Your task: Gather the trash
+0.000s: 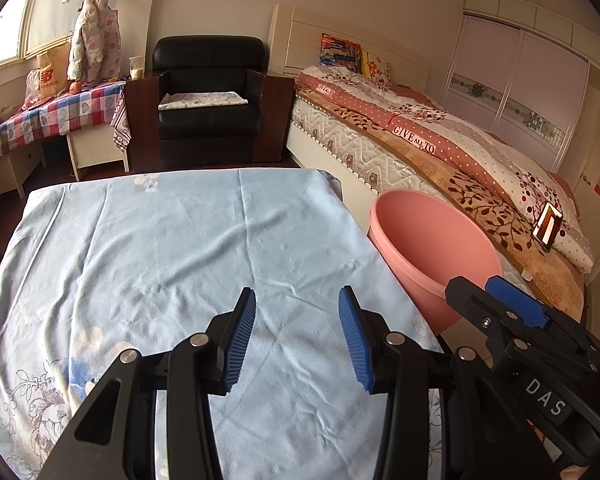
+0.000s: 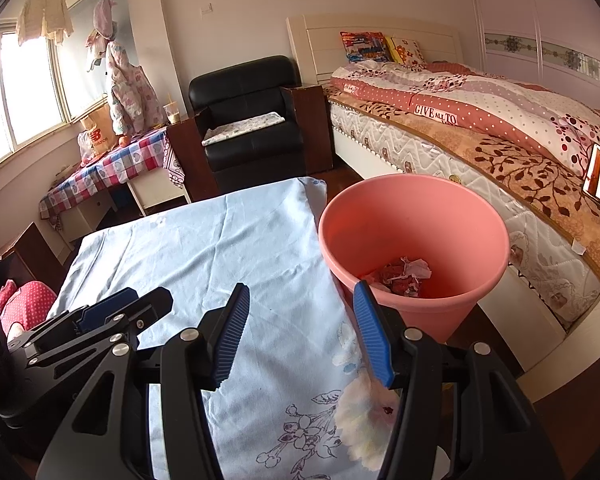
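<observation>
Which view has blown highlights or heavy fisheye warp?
Right wrist view: window is overexposed, bed edge bows, pink bin with trash is sharp. Left wrist view: window glare milder, corners vignette black, wardrobe curves; left gripper in focus.

We see two fisheye wrist views, each looking forward and down along its own fingers, low over a blue-clothed table (image 1: 160,240). Both share the pink bin (image 2: 414,240), armchair (image 1: 208,92) and bed (image 2: 480,120) — the right view sits nearer the bin.
</observation>
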A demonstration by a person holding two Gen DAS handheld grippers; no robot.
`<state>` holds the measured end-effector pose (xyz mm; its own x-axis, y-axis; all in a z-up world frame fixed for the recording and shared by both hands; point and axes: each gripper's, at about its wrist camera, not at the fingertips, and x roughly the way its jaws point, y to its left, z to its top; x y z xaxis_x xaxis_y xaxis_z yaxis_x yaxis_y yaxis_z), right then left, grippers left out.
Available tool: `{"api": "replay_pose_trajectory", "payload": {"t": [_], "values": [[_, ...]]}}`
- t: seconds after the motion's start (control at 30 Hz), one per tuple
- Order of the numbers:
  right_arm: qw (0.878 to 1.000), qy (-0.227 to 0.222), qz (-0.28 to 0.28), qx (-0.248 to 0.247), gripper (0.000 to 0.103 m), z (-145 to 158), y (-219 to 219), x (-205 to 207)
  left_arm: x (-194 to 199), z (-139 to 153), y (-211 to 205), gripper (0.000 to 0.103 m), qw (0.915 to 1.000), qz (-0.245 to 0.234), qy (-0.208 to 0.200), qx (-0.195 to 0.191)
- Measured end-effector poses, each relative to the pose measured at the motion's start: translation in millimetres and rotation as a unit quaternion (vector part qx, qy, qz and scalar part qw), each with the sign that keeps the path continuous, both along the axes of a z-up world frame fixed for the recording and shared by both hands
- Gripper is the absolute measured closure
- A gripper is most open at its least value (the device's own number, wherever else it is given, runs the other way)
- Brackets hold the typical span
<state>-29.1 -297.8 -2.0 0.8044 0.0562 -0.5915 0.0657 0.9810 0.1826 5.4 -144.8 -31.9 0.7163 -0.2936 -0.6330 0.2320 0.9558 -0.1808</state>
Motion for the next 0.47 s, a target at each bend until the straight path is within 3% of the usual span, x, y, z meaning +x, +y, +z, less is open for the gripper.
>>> {"api": "replay_pose_trajectory", "payload": {"t": [0.47], "values": [[1.000,0.002,-0.001,0.001,0.048,0.4,-2.6,-1.5,2.9,0.7,3.2,0.060,0.9999,0.005,0.011,-0.001]]}}
